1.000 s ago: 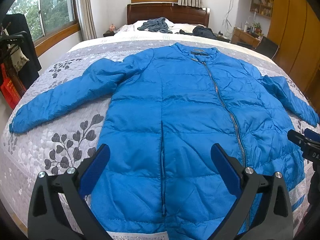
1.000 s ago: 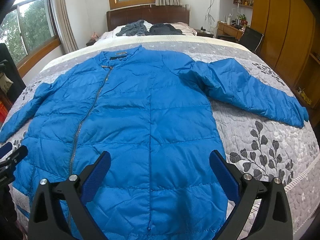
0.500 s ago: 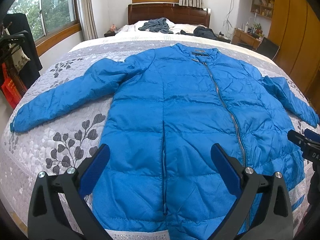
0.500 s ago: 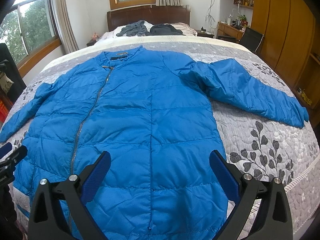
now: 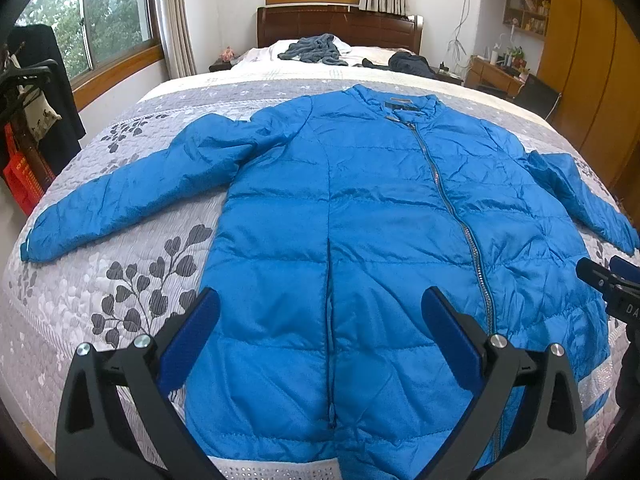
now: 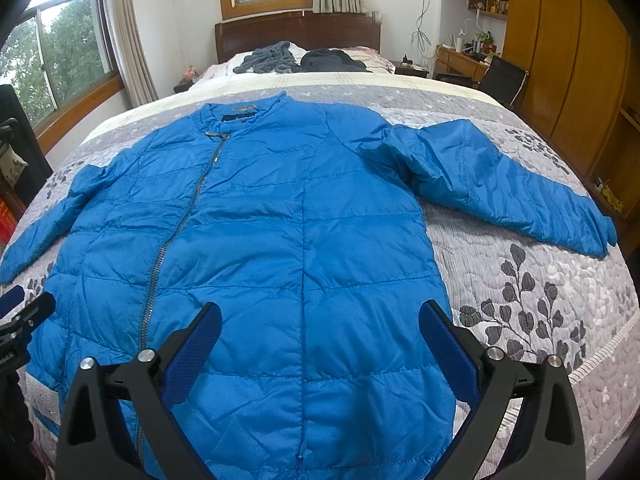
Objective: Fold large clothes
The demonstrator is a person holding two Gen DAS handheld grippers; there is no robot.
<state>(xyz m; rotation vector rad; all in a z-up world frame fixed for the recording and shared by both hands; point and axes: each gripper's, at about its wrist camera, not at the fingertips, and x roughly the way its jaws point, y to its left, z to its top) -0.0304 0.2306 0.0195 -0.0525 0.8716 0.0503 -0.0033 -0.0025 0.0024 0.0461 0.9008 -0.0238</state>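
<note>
A long blue quilted jacket [image 5: 380, 240] [image 6: 280, 220] lies flat and zipped on the bed, collar toward the headboard and both sleeves spread out to the sides. Its left sleeve [image 5: 132, 192] reaches the bed's left edge; its right sleeve [image 6: 500, 184] angles toward the right edge. My left gripper [image 5: 320, 320] hovers open above the hem on the jacket's left half, holding nothing. Above the hem on the right half, my right gripper [image 6: 318, 332] is likewise open with nothing between its fingers. Each gripper shows at the edge of the other's view.
The bed has a grey quilt with a leaf pattern [image 5: 140, 280]. Dark clothes [image 5: 316, 50] lie heaped near the wooden headboard. A clothes rack and red crate [image 5: 24, 176] stand at the left; wooden wardrobes [image 6: 568, 60], a desk and a chair at the right.
Both views have pulled back and risen slightly, so the jacket's hem sits a little farther into frame. The jacket has not moved and both grippers stay open.
</note>
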